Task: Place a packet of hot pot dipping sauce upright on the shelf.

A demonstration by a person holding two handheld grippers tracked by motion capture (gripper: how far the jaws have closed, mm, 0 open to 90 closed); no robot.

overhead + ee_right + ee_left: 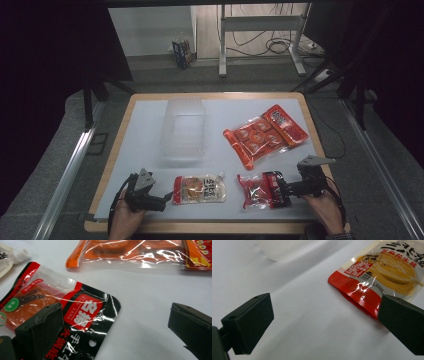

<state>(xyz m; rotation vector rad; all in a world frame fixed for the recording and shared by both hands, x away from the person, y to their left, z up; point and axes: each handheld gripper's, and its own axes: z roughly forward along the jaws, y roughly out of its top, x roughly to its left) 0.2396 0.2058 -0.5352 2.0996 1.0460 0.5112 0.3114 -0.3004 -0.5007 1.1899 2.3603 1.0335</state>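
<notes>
Left hand-held gripper (pixel 322 322): my jaws wide apart, holding nothing, beside yellow pouch (pixel 200 189).
Right hand-held gripper (pixel 112 332): equally agape, empty, over black-red packet (pixel 75 317), right of pouch.
Risk: glossy film slipping, packets skidding on bench (pixel 140 140).

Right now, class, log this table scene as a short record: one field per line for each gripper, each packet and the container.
left gripper: open, jaws at the red end of the sauce pouch
right gripper: open, one jaw over the black-and-red snack packet's black end
sauce pouch: lies flat near the front edge, yellow and red, spout toward the snack packet
black-and-red snack packet: lies flat, right of the pouch
orange multi-pack: lies flat, farther back on the right
clear plastic container: stands behind the pouch, holds nothing visible
table: white top with wooden edge
</notes>
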